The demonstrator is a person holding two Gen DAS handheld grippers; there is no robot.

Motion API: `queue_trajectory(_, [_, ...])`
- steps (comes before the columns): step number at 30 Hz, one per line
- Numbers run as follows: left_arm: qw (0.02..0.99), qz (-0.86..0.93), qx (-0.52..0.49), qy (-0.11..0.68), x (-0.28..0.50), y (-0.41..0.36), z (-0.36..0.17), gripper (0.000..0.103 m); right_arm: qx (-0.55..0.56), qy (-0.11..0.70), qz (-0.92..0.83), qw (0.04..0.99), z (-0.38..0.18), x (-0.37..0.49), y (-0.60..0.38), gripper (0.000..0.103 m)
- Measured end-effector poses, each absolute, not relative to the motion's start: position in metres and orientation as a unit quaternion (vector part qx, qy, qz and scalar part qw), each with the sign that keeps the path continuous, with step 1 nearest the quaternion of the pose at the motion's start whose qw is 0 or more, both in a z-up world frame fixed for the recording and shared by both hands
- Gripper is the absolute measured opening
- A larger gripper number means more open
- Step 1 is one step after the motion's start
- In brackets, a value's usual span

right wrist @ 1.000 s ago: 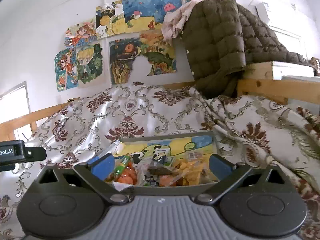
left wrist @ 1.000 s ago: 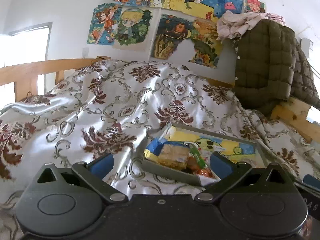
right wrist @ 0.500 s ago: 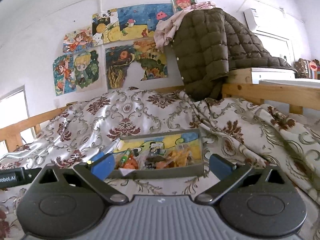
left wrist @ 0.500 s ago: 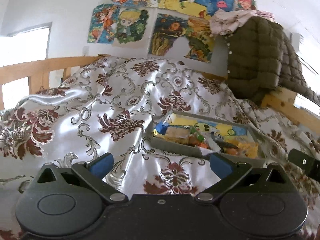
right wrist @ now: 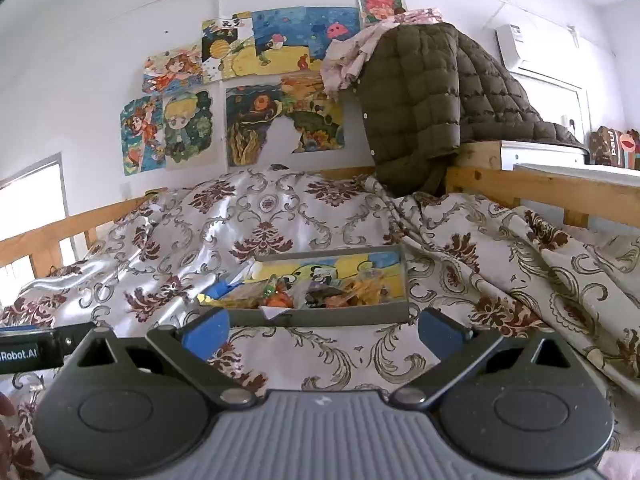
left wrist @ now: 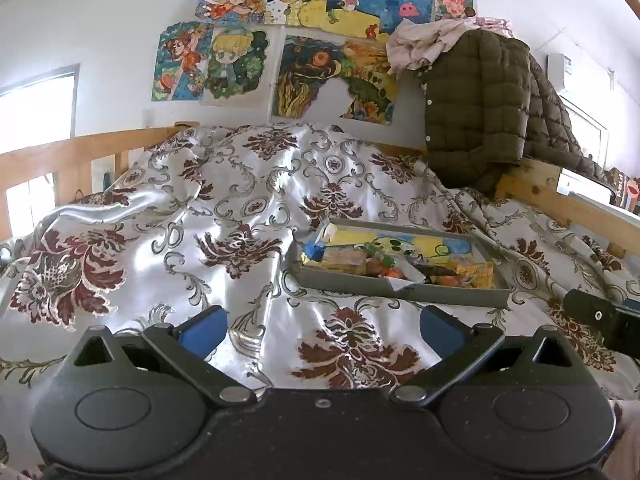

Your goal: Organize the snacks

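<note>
While it hovers over the floral satin bedspread (left wrist: 248, 216), the left gripper (left wrist: 320, 326) has its blue-padded fingers spread and empty. Ahead lies the shallow grey rectangular tray of wrapped snacks (left wrist: 400, 290), long axis running left to right. Rightmost, the right gripper (right wrist: 322, 326) is likewise spread wide, empty, just short of the tray's front wall.

Bed (left wrist: 248, 216) with floral satin cover, grey snack tray (left wrist: 400, 290) resting on it

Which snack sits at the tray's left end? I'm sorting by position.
The blue-wrapped snack sits at the left end of the grey tray; the orange and yellow packets lie further right.
</note>
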State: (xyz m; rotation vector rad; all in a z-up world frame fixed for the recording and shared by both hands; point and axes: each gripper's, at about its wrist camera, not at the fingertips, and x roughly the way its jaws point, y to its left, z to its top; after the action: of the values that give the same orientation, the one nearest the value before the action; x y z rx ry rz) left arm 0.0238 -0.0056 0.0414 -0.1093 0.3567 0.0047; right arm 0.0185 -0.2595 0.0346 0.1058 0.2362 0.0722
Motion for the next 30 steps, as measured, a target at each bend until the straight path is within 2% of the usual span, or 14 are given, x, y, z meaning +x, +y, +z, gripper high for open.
queue_trajectory(13, [0.978,0.013,-0.045,0.201,0.011,0.010,0.034,0.102,-0.003,0.140,0.058,0.988,0.025,0.011,-0.229,0.103])
queue_trajectory(30, [0.974,0.021,-0.025,0.224,0.017,0.002,0.024,0.102,-0.009,0.191,0.060,0.980,0.013,0.026,-0.225,0.103])
